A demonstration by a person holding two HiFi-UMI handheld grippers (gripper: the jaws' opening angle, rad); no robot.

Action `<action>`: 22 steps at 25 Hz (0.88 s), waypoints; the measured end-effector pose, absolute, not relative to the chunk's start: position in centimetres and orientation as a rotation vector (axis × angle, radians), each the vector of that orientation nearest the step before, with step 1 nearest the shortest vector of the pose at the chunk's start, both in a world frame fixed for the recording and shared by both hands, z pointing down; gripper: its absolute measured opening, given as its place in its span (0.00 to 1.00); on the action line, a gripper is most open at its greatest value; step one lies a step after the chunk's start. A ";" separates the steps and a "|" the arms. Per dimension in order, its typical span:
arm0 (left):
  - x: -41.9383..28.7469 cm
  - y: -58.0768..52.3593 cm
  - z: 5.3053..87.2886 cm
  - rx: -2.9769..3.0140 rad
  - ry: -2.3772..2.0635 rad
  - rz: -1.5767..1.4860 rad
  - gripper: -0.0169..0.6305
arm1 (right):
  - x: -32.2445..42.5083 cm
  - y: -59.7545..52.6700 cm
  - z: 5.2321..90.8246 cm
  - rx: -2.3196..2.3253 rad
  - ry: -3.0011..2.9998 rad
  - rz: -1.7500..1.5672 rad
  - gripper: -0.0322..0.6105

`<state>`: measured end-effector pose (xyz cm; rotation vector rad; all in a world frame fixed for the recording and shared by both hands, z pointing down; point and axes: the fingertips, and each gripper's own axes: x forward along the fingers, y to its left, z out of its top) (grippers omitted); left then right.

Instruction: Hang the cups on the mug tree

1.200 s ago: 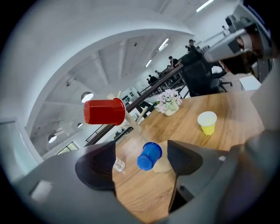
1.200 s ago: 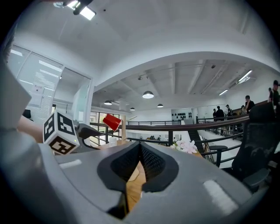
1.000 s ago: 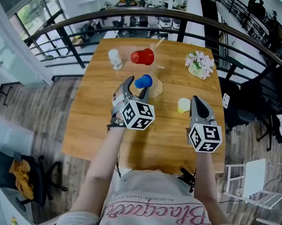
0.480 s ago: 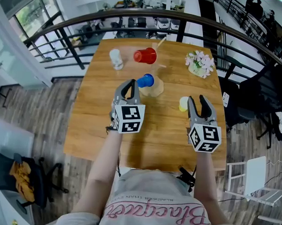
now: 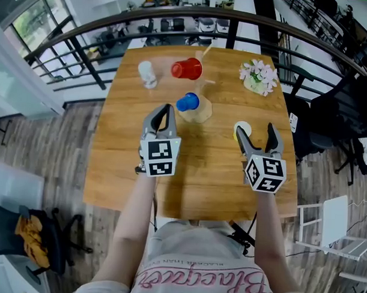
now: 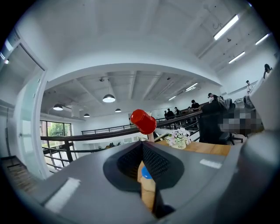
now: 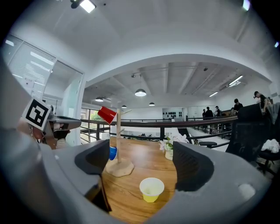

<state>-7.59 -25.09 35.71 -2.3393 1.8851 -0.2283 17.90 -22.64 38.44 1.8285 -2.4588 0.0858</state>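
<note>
A wooden mug tree [image 5: 197, 111] stands mid-table with a red cup [image 5: 187, 69] on a high peg and a blue cup [image 5: 187, 103] on a low one. Both also show in the right gripper view: red cup [image 7: 107, 114], blue cup [image 7: 113, 153]. A yellow cup [image 7: 152, 189] stands upright on the table just ahead of my right gripper [image 5: 256, 132]. Its jaws are opening, and nothing is pressed between them. My left gripper [image 5: 165, 112] is shut and empty, just short of the tree's base. Ahead of the left gripper [image 6: 143, 162] are the red cup [image 6: 143, 121] and the blue cup [image 6: 146, 173].
A white cup [image 5: 147, 74] stands at the table's back left. A small pot of flowers [image 5: 258, 77] sits at the back right. The wooden table [image 5: 123, 153] is bordered by a dark railing [image 5: 84, 55] behind and a drop to the floor on its sides.
My left gripper has shut and drawn back from the blue cup, which stays on the tree. My right gripper has gone from shut to wide open near the yellow cup.
</note>
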 end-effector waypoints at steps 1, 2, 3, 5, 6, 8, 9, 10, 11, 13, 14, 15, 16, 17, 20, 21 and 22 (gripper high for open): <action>-7.7 -25.1 35.8 -2.346 1.880 -0.224 0.05 | 17.9 -22.8 38.9 1.831 -2.446 0.094 0.75; -7.8 -25.2 35.9 -2.353 1.877 -0.217 0.05 | 17.9 -23.1 39.5 1.833 -2.436 0.105 0.76; -7.9 -25.3 36.0 -2.362 1.875 -0.208 0.05 | 17.8 -23.3 40.0 1.834 -2.427 0.118 0.77; -8.1 -25.6 36.3 -2.383 1.872 -0.194 0.05 | 17.7 -23.7 41.2 1.828 -2.412 0.143 0.77; -8.2 -25.7 36.5 -2.395 1.872 -0.189 0.05 | 17.6 -23.9 41.9 1.825 -2.404 0.151 0.78; -8.3 -25.9 37.0 -2.419 1.874 -0.182 0.05 | 17.5 -24.2 43.2 1.828 -2.387 0.163 0.78; -8.4 -26.1 37.2 -2.427 1.875 -0.178 0.05 | 17.6 -24.4 43.8 1.836 -2.375 0.170 0.78; -8.5 -26.2 37.4 -2.433 1.876 -0.174 0.05 | 17.7 -24.6 44.4 1.849 -2.358 0.181 0.78; -8.6 -26.4 37.5 -2.438 1.876 -0.171 0.05 | 17.8 -24.8 45.1 1.864 -2.336 0.195 0.78; -8.8 -26.7 37.9 -2.446 1.877 -0.172 0.05 | 18.0 -25.1 46.6 1.882 -2.292 0.235 0.78; -9.0 -26.8 38.1 -2.450 1.878 -0.174 0.05 | 18.1 -25.2 47.4 1.882 -2.277 0.256 0.78; -9.1 -26.9 38.3 -2.456 1.880 -0.174 0.05 | 18.1 -25.3 48.1 1.881 -2.266 0.277 0.78; -9.2 -27.0 38.5 -2.461 1.881 -0.173 0.05 | 18.0 -25.4 48.8 1.878 -2.258 0.293 0.78; -9.4 -27.0 38.7 -2.466 1.882 -0.170 0.05 | 18.0 -25.6 49.4 1.876 -2.248 0.306 0.78; -9.9 -27.0 39.2 -2.470 1.879 -0.170 0.05 | 18.0 -26.1 51.2 1.873 -2.208 0.334 0.78; -10.0 -27.0 39.4 -2.472 1.877 -0.170 0.05 | 17.9 -26.2 51.9 1.870 -2.194 0.342 0.78; -10.1 -27.0 39.6 -2.475 1.876 -0.170 0.05 | 17.9 -26.3 52.5 1.868 -2.182 0.352 0.78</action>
